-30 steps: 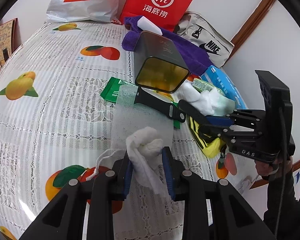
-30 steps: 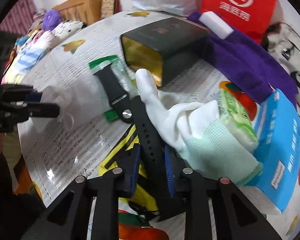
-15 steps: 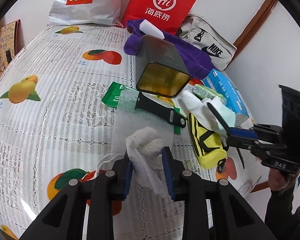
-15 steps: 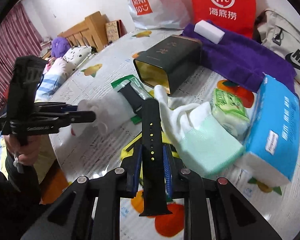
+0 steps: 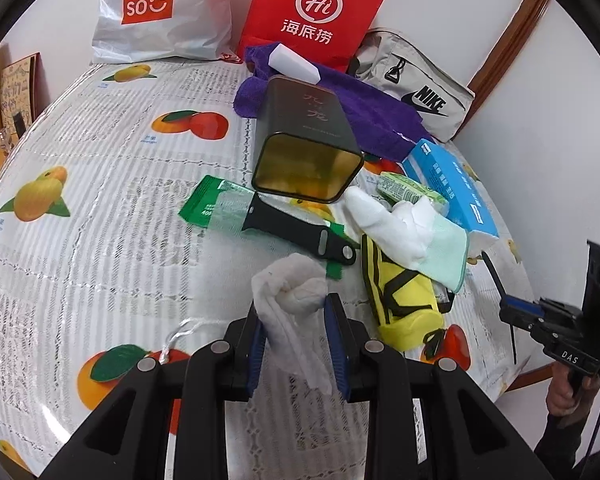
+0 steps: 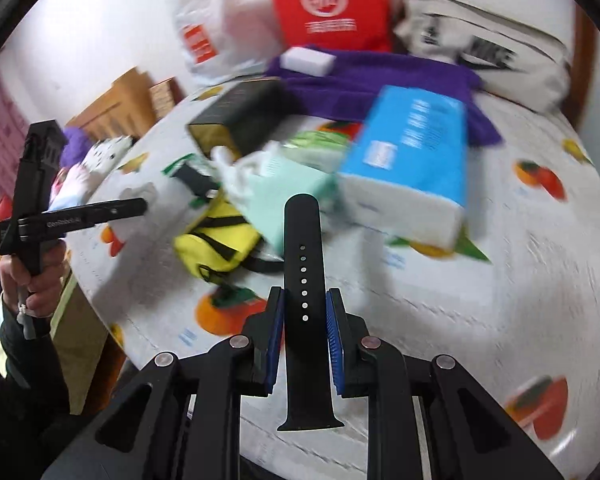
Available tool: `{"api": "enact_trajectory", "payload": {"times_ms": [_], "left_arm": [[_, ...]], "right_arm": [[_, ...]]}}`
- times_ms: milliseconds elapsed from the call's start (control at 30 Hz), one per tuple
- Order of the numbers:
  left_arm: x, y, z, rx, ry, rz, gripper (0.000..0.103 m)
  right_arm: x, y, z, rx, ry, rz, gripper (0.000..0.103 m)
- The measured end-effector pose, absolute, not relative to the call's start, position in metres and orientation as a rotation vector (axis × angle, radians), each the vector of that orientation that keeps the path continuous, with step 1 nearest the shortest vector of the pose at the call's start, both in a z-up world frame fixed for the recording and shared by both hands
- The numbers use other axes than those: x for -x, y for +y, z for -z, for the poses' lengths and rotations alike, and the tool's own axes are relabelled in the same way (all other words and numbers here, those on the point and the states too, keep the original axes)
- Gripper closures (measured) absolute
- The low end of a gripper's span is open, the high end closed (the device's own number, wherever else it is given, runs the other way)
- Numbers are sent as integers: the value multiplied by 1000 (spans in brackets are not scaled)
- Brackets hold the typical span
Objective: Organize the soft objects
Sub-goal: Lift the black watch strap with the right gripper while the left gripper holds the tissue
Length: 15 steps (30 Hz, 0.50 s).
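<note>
My left gripper (image 5: 296,308) is shut on a crumpled white cloth pouch (image 5: 290,284) with a drawstring, held just above the fruit-print tablecloth (image 5: 100,184). My right gripper (image 6: 303,300) is shut on a black holed watch strap (image 6: 303,240), which stands up between the pads. It hovers off the pile near the table's right front corner. The left wrist view shows that right gripper (image 5: 520,312) at the far right with the strap (image 5: 496,276) edge-on. A second black strap half (image 5: 296,232) lies on a green packet (image 5: 212,204). An open dark tin (image 5: 308,148) lies on its side behind it.
A white glove (image 5: 400,228), a yellow pouch (image 5: 400,300), a green tissue pack (image 5: 408,190) and a blue tissue box (image 5: 448,184) crowd the right side. A purple towel (image 5: 372,108) with a white block, and several bags, line the back wall. The right wrist view is blurred.
The right gripper has lifted the black strap off the pile, rolled, and drawn back right toward the table's corner. The left gripper has stayed put with the white cloth.
</note>
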State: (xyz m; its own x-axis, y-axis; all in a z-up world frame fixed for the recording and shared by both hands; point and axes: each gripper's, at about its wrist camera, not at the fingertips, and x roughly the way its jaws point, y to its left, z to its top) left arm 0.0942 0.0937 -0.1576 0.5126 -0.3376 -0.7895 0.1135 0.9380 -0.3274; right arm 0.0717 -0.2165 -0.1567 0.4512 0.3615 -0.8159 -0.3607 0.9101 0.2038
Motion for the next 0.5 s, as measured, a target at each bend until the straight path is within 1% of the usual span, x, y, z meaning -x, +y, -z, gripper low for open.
{"api": "enact_trajectory", "payload": {"times_ms": [300, 500], "left_arm": [[-110, 81, 157, 222, 1015, 249, 76], [-119, 82, 144, 240, 1017, 235, 76]], "right_arm": [[-81, -243, 180, -66, 1050, -368, 83], [-89, -247, 176, -98, 1035, -409, 83]]}}
